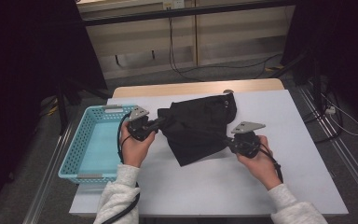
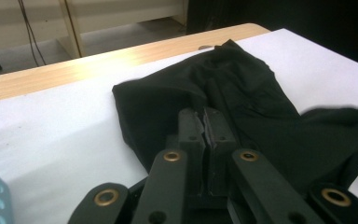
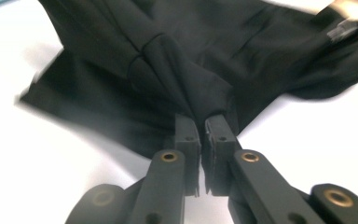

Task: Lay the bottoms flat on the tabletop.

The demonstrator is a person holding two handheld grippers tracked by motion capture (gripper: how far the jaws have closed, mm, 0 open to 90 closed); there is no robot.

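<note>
A black garment point(image 1: 200, 126) lies crumpled on the white table cover, partly lifted between both hands. My left gripper point(image 1: 161, 122) is at its left edge, jaws shut on a fold of the cloth. In the left gripper view the jaws point(image 2: 204, 114) pinch the black garment point(image 2: 247, 93), which spreads away toward the far table edge. My right gripper point(image 1: 226, 140) holds the garment's right near edge. In the right gripper view its jaws point(image 3: 201, 119) are closed on a bunched ridge of the black garment point(image 3: 168, 56), which pulls taut from the grip.
A light blue plastic basket point(image 1: 70, 158) stands at the table's left edge, beside my left hand. The white table cover point(image 1: 270, 177) runs right and toward me. A wooden table strip point(image 1: 191, 87) lies behind the garment, with floor cables beyond.
</note>
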